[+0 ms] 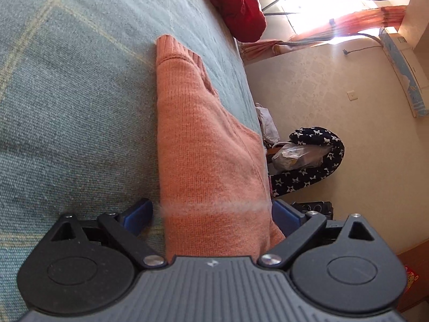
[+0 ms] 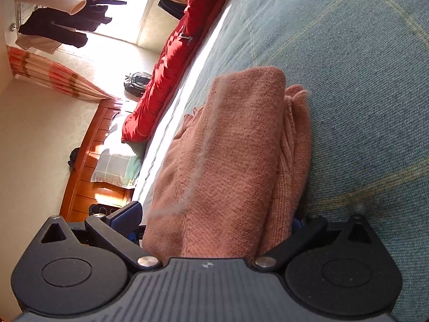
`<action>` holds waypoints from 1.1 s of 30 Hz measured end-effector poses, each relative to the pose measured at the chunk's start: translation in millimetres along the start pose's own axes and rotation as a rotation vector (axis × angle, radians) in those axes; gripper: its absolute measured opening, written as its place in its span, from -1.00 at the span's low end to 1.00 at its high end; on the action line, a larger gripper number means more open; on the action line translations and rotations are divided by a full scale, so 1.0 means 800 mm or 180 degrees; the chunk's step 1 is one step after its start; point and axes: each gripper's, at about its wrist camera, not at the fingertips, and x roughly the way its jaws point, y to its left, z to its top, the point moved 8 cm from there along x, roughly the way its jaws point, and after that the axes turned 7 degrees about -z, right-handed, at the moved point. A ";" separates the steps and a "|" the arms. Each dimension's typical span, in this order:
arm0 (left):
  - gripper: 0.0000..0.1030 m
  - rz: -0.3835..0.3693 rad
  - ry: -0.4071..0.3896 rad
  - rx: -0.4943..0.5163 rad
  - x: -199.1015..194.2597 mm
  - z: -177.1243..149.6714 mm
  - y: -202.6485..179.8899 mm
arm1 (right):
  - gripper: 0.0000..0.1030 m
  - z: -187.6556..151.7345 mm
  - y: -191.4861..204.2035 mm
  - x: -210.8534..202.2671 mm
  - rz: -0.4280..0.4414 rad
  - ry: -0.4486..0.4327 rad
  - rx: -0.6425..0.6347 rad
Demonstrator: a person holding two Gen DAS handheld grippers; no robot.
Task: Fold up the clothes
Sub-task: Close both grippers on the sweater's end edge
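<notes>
A bed covered in grey-green fabric with pale yellow check lines fills most of both wrist views. A red quilt lies bunched along the bed's far edge, beside a wooden headboard and a checked pillow. A striped orange curtain hangs at a bright window, with dark garments hung above it.

The task's thing, an orange knitted sweater, lies on the bed, folded into a thick, narrow bundle. A pale fuzzy stripe crosses the knit. In the right wrist view the stacked layers of the bundle show at its right side, with ribbed edges tucked underneath.

The left claw is spread, its blue-padded fingers standing on either side of the bundle's near end; contact with the knit cannot be judged. The right claw is likewise spread around the bundle, one blue finger visible at the left and the other mostly hidden behind the sweater's folded layers.

A star-printed dark cloth and a plastic bag sit off the bed, against a cream wall.
</notes>
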 end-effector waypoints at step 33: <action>0.30 0.0187 0.0092 0.0057 0.045 0.016 0.003 | 1.00 -0.010 0.004 0.003 0.0031 0.0072 -0.0324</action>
